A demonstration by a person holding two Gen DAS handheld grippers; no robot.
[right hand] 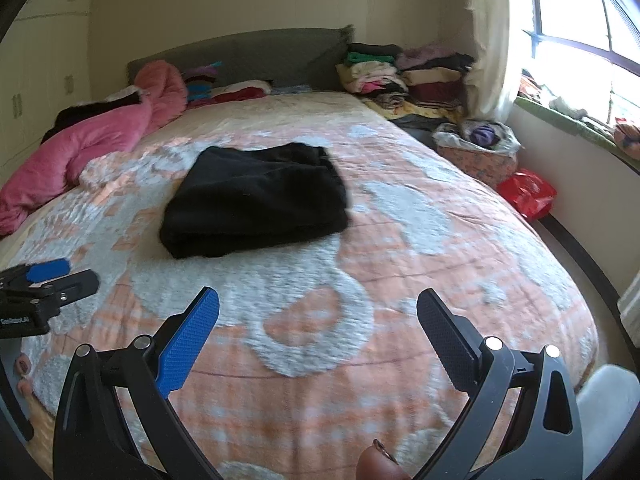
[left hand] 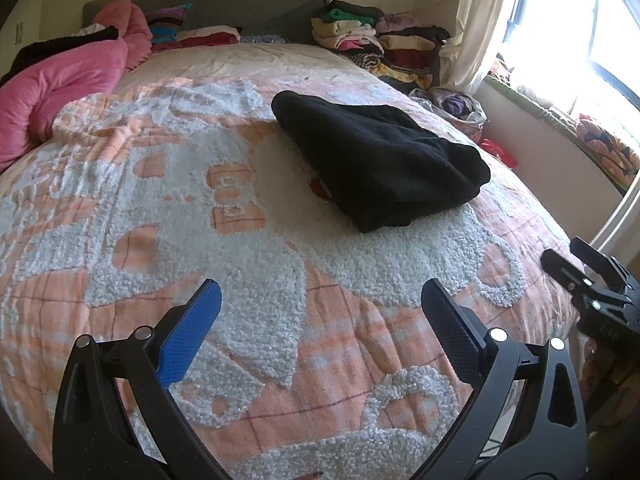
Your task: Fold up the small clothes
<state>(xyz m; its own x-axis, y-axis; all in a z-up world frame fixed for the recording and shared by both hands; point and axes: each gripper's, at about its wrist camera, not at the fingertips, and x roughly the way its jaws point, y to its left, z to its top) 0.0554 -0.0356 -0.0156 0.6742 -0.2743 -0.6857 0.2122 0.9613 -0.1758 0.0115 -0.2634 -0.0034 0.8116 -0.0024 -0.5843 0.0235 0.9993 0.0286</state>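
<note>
Both grippers' jaws gape above bedspread [left hand: 248, 248] (black garment [left hand: 380, 160] folded).

Both tongs, left [left hand: 320, 312] & right [right hand: 318, 320], wide open, empty, side by side, low.

Folded black garment [left hand: 380, 160] on bedspread [left hand: 160, 200]; left tool [left hand: 320, 300] agape, empty.

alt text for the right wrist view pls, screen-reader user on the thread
A folded black garment lies on a bed with a peach-and-white bedspread, with the open right hand-held gripper empty in the foreground, well short of it. The left hand-held gripper shows at the left edge; stacked clothes sit by the headboard near a bright window.
</note>
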